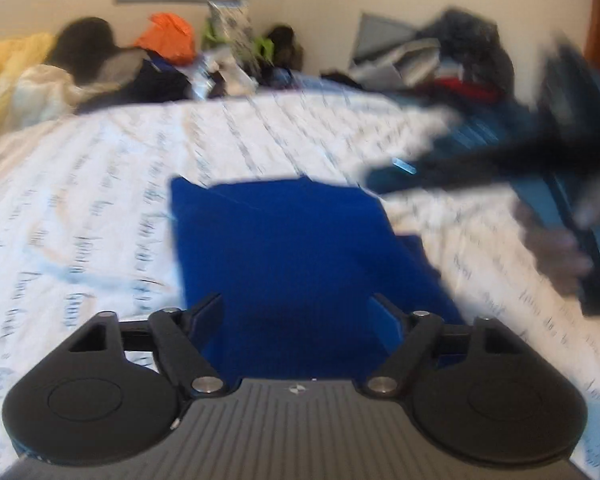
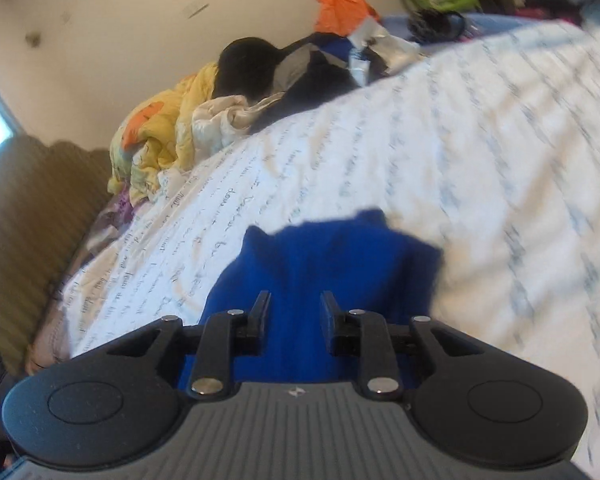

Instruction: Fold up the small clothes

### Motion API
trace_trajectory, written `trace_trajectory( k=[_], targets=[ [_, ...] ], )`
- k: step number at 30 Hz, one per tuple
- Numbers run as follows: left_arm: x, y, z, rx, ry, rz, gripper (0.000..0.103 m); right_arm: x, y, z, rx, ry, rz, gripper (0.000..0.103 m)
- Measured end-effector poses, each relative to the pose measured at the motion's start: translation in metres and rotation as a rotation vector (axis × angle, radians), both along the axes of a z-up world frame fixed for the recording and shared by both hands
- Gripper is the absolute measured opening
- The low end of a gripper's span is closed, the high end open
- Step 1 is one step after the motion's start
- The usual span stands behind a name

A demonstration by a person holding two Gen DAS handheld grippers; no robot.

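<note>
A folded royal-blue garment (image 1: 296, 256) lies on the white bedsheet with script print (image 1: 100, 184). My left gripper (image 1: 298, 312) is open, its fingers wide apart over the garment's near edge. In the right wrist view the same blue garment (image 2: 320, 264) lies under my right gripper (image 2: 295, 314), whose fingers stand a little apart over the cloth without pinching it. The right gripper also shows as a dark blurred shape in the left wrist view (image 1: 500, 160), at the right above the sheet.
Heaps of clothes line the far side of the bed: dark and orange items (image 1: 156, 52), a grey-and-red pile (image 1: 452, 60), and a yellow quilt (image 2: 168, 128) at the head. The bed edge and striped wall (image 2: 28, 216) lie to the left.
</note>
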State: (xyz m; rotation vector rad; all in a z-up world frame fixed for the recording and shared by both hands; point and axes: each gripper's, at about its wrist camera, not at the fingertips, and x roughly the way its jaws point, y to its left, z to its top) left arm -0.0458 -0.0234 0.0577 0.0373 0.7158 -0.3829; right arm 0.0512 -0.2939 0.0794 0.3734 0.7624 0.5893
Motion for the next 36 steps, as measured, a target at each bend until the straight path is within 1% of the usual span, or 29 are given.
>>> trace_trajectory(
  k=[1,2,3,4,5,7,8,10,11,13,15,16,17,18,19,21,22,23,25,27,28,29,30,31,32,33,34,35,36],
  targets=[
    [0.007,-0.011,-0.012,0.045,0.025,-0.014,0.075,0.015,0.018,-0.003,-0.042,-0.001,0.031,0.025],
    [0.01,-0.02,-0.024,0.1,0.018,-0.018,0.075,0.028,0.032,-0.01,-0.12,0.004,0.051,0.025],
    [0.004,-0.027,-0.03,0.148,-0.039,-0.034,0.079,0.045,0.046,-0.027,-0.234,0.042,0.042,0.024],
    [-0.002,-0.032,-0.036,0.191,-0.064,-0.056,0.082,0.058,0.048,-0.045,-0.26,0.03,0.042,0.023],
    [-0.007,-0.032,-0.038,0.206,-0.079,-0.063,0.082,0.062,0.038,-0.054,-0.21,-0.009,0.056,0.023],
    [-0.008,-0.026,-0.041,0.177,-0.071,-0.062,0.083,0.083,0.016,-0.059,-0.068,0.148,-0.006,0.011],
    [-0.009,-0.023,-0.042,0.16,-0.069,-0.061,0.083,0.089,0.018,-0.058,-0.085,0.174,-0.034,0.011],
    [-0.01,-0.023,-0.045,0.15,-0.078,-0.061,0.087,0.079,0.035,-0.041,-0.182,0.059,-0.059,0.017],
    [-0.011,-0.025,-0.045,0.146,-0.08,-0.058,0.088,0.075,0.046,-0.035,-0.175,0.013,-0.034,0.017],
    [-0.014,-0.029,-0.048,0.146,-0.087,-0.057,0.094,0.077,0.073,-0.033,-0.086,0.0,0.086,0.017],
    [-0.015,-0.03,-0.049,0.147,-0.095,-0.061,0.096,0.094,0.112,-0.046,-0.054,0.059,0.21,0.017],
    [-0.015,-0.029,-0.05,0.143,-0.097,-0.063,0.096,0.104,0.13,-0.058,-0.053,0.095,0.25,0.017],
    [-0.016,-0.028,-0.05,0.141,-0.099,-0.065,0.096,0.117,0.145,-0.072,-0.081,0.127,0.249,0.016],
    [-0.016,-0.026,-0.051,0.136,-0.101,-0.065,0.096,0.129,0.153,-0.086,-0.097,0.123,0.231,0.007],
    [-0.013,-0.023,-0.051,0.127,-0.103,-0.068,0.096,0.141,0.148,-0.089,-0.034,0.091,0.221,0.001],
    [-0.014,-0.02,-0.052,0.117,-0.104,-0.07,0.096,0.166,0.125,-0.103,0.111,0.209,0.128,0.0],
    [-0.015,-0.02,-0.051,0.116,-0.102,-0.071,0.096,0.173,0.121,-0.108,0.15,0.254,0.093,0.0],
    [-0.015,-0.02,-0.051,0.114,-0.103,-0.073,0.096,0.175,0.12,-0.104,0.131,0.255,0.057,0.0],
    [-0.016,-0.016,-0.052,0.104,-0.105,-0.075,0.096,0.157,0.121,-0.086,0.056,0.203,0.024,0.005],
    [-0.017,-0.017,-0.051,0.097,-0.104,-0.073,0.097,0.131,0.113,-0.075,0.06,0.136,0.034,0.006],
    [-0.016,-0.017,-0.051,0.095,-0.103,-0.073,0.098,0.124,0.107,-0.079,0.075,0.134,0.029,0.01],
    [-0.014,-0.016,-0.052,0.095,-0.103,-0.075,0.098,0.12,0.109,-0.083,0.052,0.15,0.024,0.014],
    [-0.012,-0.015,-0.052,0.096,-0.106,-0.077,0.098,0.123,0.108,-0.1,-0.024,0.173,0.005,0.007],
    [-0.016,-0.014,-0.05,0.09,-0.113,-0.076,0.095,0.12,0.096,-0.108,0.03,0.126,0.009,0.006],
    [-0.018,-0.009,-0.046,0.076,-0.12,-0.061,0.091,0.116,0.073,-0.109,0.106,0.172,-0.022,0.006],
    [-0.023,0.001,-0.039,0.043,-0.115,-0.035,0.084,0.111,0.061,-0.109,0.167,0.229,-0.095,0.009],
    [-0.026,0.012,-0.032,-0.001,-0.104,-0.012,0.087,0.1,0.048,-0.102,0.208,0.243,-0.142,0.014],
    [-0.033,0.028,-0.025,-0.068,-0.093,0.017,0.091,0.086,0.037,-0.095,0.241,0.214,-0.145,0.014],
    [-0.038,0.047,-0.02,-0.145,-0.073,0.047,0.099,0.067,0.024,-0.087,0.284,0.17,-0.123,0.022]
  ],
)
